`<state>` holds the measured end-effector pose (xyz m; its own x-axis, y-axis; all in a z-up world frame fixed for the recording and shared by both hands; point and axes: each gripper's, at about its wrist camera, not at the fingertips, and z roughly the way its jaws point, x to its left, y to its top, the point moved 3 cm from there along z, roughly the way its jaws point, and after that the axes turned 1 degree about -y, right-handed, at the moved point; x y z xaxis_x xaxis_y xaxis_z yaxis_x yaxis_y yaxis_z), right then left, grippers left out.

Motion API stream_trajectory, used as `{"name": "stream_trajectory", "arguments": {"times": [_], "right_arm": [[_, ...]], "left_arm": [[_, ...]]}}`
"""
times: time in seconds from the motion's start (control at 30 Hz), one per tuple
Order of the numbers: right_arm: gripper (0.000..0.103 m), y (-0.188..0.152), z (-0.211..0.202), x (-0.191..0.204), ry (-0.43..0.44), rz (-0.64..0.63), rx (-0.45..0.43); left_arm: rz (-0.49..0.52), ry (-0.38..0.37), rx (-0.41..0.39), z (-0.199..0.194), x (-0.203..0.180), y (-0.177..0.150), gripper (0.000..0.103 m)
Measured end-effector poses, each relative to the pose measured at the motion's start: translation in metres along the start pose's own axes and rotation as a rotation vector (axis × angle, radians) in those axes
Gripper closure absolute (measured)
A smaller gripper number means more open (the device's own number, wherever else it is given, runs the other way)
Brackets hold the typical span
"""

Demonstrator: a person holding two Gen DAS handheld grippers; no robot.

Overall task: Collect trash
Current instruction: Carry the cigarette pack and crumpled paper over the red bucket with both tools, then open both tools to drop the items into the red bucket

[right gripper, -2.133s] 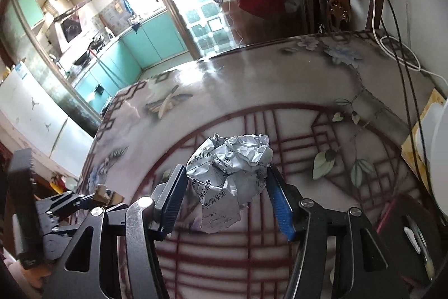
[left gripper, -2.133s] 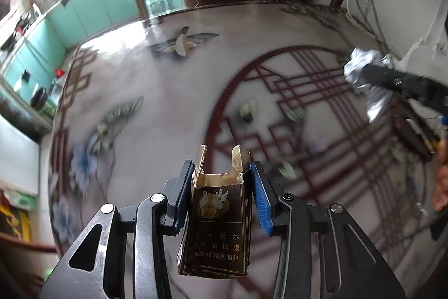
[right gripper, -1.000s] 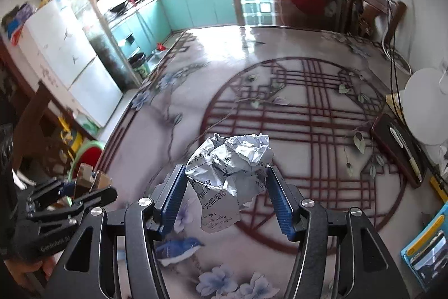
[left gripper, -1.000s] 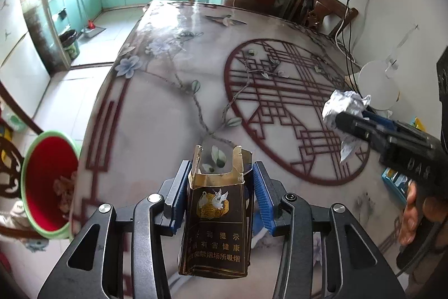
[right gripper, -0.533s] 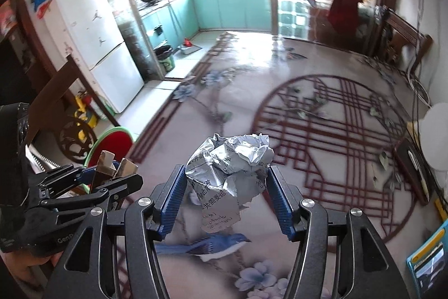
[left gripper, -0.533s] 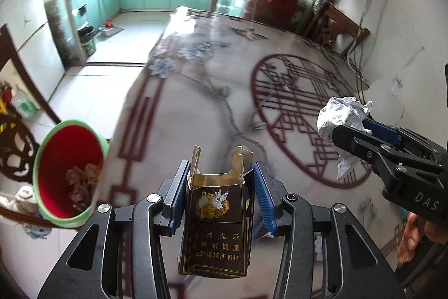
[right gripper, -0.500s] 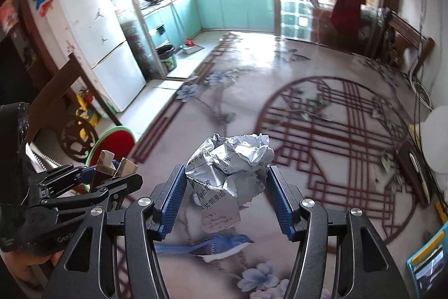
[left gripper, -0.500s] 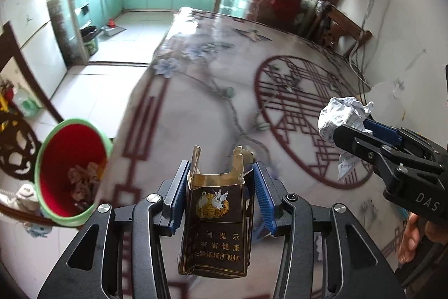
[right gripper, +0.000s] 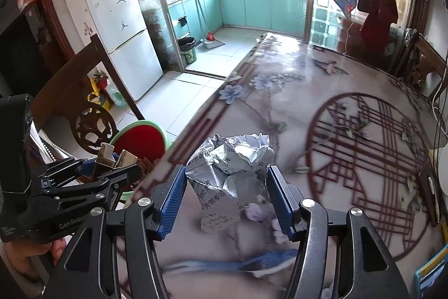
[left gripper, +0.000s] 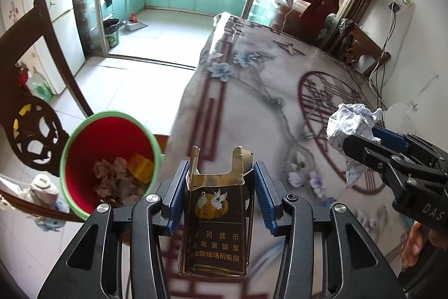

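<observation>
My left gripper [left gripper: 219, 196] is shut on an empty dark cigarette pack [left gripper: 217, 226] with a torn-open top, held above the table's left edge. It also shows in the right wrist view [right gripper: 113, 159]. My right gripper [right gripper: 226, 201] is shut on a crumpled silver paper ball [right gripper: 229, 173], also seen at the right of the left wrist view [left gripper: 350, 128]. A red bin with a green rim [left gripper: 84, 128] stands on the floor beside the table, with crumpled trash inside; in the right wrist view it [right gripper: 142, 139] sits behind the left gripper.
The flower-patterned table [left gripper: 252, 108] fills the right side. A dark wooden chair [left gripper: 36, 114] stands next to the bin. A white fridge [right gripper: 117, 32] and the tiled kitchen floor [left gripper: 140, 69] lie beyond. Flat items [right gripper: 428, 187] lie at the table's right edge.
Both grippers have swung left with their loads, toward the table's left edge. The red bin has come closer and more fully into view below the left gripper.
</observation>
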<state>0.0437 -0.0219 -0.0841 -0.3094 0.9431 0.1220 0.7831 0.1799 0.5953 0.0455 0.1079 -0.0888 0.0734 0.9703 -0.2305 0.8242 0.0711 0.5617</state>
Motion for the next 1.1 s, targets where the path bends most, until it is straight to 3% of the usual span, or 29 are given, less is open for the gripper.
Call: {"name": "stream_trajectory", "arguments": {"times": [0.53, 0.93, 1.03, 1.07, 1.1], "right_arm": [[0.046, 0.034, 0.052, 0.117, 0.010, -0.043, 0.028], [0.045, 0.047, 0.112, 0.196, 0.088, -0.100, 0.078], [0.043, 0.049, 0.127, 0.204, 0.094, -0.108, 0.103], [0.043, 0.050, 0.131, 0.205, 0.090, -0.110, 0.108], [0.043, 0.051, 0.133, 0.206, 0.086, -0.112, 0.109]], "left_arm": [[-0.040, 0.034, 0.022, 0.002, 0.120, 0.021, 0.060], [-0.080, 0.087, 0.051, 0.006, 0.186, 0.023, 0.059], [-0.090, 0.106, 0.055, 0.010, 0.195, 0.024, 0.044], [-0.097, 0.116, 0.048, 0.010, 0.198, 0.025, 0.029], [-0.104, 0.124, 0.035, 0.009, 0.201, 0.027, 0.021]]}}
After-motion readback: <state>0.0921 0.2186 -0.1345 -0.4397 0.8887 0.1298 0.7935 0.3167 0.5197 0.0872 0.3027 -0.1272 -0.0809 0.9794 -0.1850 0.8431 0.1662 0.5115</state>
